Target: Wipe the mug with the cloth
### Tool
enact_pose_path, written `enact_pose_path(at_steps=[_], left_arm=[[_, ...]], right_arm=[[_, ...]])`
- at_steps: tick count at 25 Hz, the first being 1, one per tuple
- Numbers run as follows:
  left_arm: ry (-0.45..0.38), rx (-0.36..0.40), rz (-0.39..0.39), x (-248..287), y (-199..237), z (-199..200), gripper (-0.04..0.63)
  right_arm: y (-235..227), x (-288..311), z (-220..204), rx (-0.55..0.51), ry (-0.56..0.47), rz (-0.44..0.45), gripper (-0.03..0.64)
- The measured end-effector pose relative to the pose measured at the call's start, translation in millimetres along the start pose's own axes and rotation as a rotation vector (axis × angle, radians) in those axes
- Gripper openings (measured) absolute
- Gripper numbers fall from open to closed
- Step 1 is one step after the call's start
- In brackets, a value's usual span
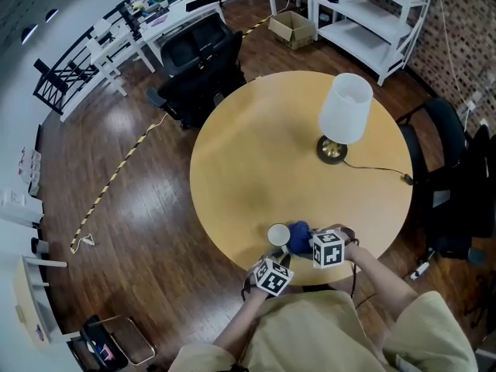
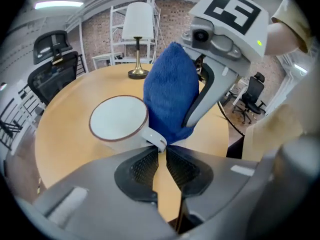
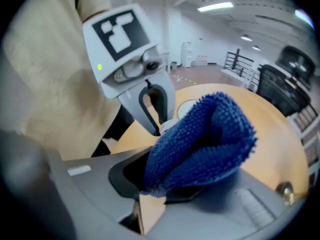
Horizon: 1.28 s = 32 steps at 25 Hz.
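Observation:
A white mug [image 1: 278,234] with a brown rim stands near the front edge of the round wooden table [image 1: 256,161]. In the left gripper view my left gripper [image 2: 160,147] is shut on the mug's handle [image 2: 154,138], with the mug's mouth [image 2: 118,118] just ahead of the jaws. My right gripper [image 3: 167,181] is shut on a fluffy blue cloth [image 3: 202,141]. It holds the cloth [image 2: 170,91] against the mug's right side, by the handle. From the head view the blue cloth [image 1: 299,237] sits between the mug and the right gripper's marker cube [image 1: 328,248].
A table lamp [image 1: 345,108] with a white shade stands at the table's far right, and its cable [image 1: 380,169] runs to the right edge. Black office chairs [image 1: 201,60] stand behind the table and at its right. White shelves [image 1: 372,14] and a cardboard box [image 1: 292,28] stand further back.

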<state>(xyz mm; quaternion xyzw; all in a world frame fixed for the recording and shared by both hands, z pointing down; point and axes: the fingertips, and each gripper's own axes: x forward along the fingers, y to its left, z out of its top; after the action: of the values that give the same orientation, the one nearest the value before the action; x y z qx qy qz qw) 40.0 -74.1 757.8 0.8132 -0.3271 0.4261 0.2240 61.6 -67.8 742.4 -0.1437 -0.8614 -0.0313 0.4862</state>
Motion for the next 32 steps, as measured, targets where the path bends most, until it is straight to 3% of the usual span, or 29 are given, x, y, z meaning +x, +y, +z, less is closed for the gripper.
enact_pose_path(at_steps=[3, 6, 8, 10, 13, 15, 18, 20, 21, 23, 28, 32], left_arm=[[-0.032, -0.077, -0.001, -32, 10, -12, 0.06], [-0.121, -0.228, -0.006, -70, 34, -10, 0.112], [-0.173, -0.303, -0.011, -85, 58, 0, 0.139], [-0.189, -0.302, -0.019, -87, 83, 18, 0.181], [-0.123, -0.169, -0.067, -70, 101, 47, 0.181], [-0.037, -0.073, -0.137, -51, 98, 57, 0.189], [0.138, 0.067, -0.225, -15, 82, 46, 0.236], [0.209, 0.124, -0.21, 2, 81, 37, 0.214], [0.222, 0.131, -0.176, 8, 86, 35, 0.165], [0.216, 0.1, -0.102, 15, 98, 36, 0.05], [0.196, -0.099, -0.097, 19, 99, 35, 0.034], [0.188, -0.152, -0.066, 20, 107, 34, 0.032]], right_arm=[[-10, -36, 11, 0.25, -0.208, -0.084, 0.058], [-14, -68, 11, 0.473, -0.39, -0.17, 0.058], [-13, -79, 9, 0.621, -0.505, -0.182, 0.06], [-10, -85, 11, 0.751, -0.634, -0.167, 0.06], [-3, -95, 19, 0.861, -0.793, -0.135, 0.06], [4, -94, 22, 0.889, -0.803, -0.127, 0.058], [14, -81, 16, 0.935, -0.738, -0.117, 0.06], [19, -75, 16, 0.964, -0.734, -0.107, 0.06], [22, -74, 19, 0.977, -0.748, -0.096, 0.06], [25, -74, 26, 1.0, -0.787, -0.068, 0.06], [21, -69, 47, 0.969, -0.777, -0.049, 0.06], [-1, -55, 66, 0.893, -0.687, -0.049, 0.06]])
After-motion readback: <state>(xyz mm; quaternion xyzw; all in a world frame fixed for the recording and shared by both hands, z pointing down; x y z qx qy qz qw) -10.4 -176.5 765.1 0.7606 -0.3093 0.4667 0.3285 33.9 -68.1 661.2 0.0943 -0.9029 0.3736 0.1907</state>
